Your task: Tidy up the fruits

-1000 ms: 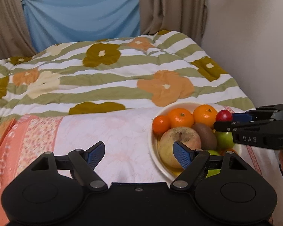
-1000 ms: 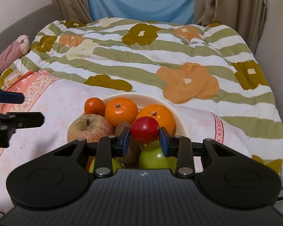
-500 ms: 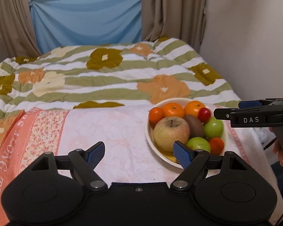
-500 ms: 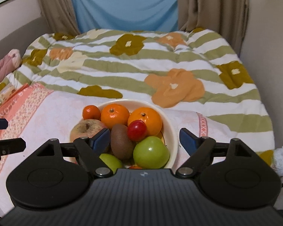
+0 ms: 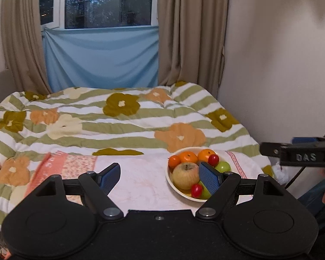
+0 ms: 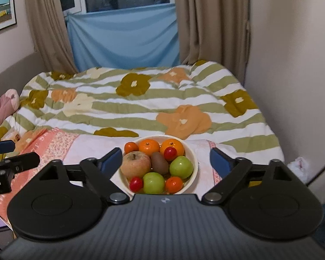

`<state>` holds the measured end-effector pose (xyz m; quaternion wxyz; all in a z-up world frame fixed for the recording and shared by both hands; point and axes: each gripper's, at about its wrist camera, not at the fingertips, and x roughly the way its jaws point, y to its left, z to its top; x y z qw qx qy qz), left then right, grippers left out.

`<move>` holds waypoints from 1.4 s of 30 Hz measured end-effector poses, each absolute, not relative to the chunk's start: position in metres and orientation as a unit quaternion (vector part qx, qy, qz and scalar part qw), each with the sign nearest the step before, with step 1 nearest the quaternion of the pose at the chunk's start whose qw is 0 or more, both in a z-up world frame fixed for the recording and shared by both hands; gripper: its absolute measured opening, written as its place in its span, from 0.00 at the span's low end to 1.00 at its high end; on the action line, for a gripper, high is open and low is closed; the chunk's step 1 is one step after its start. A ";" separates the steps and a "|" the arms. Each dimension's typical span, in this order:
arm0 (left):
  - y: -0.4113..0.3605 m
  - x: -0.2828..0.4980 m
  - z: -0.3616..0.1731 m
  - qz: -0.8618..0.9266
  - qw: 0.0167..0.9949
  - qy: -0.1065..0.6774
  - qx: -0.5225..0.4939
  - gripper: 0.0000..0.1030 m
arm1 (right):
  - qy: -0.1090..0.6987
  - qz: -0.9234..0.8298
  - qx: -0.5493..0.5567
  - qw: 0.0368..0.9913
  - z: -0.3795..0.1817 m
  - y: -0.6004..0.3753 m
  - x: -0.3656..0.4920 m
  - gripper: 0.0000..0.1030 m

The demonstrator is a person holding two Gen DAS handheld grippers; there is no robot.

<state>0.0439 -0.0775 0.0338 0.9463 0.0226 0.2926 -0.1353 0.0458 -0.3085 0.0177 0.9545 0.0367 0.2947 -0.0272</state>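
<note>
Both grippers, left (image 5: pixel 159 176) and right (image 6: pixel 165 159), gape apart, empty; the fruit bowl (image 6: pixel 195 162) sits between the right's fingers, seemingly below.

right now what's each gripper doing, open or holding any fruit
left gripper: open, holding nothing.
right gripper: open, holding nothing; the fruit sits in the bowl.

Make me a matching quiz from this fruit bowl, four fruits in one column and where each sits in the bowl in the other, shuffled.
Seen from the right wrist camera.
1. big yellowish-red apple
2. brown fuzzy kiwi
3. small round red fruit
4. small orange mandarin

A. back left rim
B. front left
C. left side
D. centre

Pairs: 1-C, 2-D, 3-B, 4-A
</note>
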 end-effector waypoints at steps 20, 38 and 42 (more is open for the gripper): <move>-0.023 -0.024 0.039 -0.090 0.958 0.272 0.031 1.00 | 0.311 -0.071 0.023 0.947 0.024 -0.248 -0.044 1.00; -0.009 -0.023 0.038 -0.074 0.958 0.276 0.032 1.00 | 0.315 -0.062 0.023 0.947 0.023 -0.231 -0.041 1.00; -0.007 -0.023 0.039 -0.074 0.958 0.277 0.030 1.00 | 0.317 -0.061 0.022 0.946 0.023 -0.229 -0.039 1.00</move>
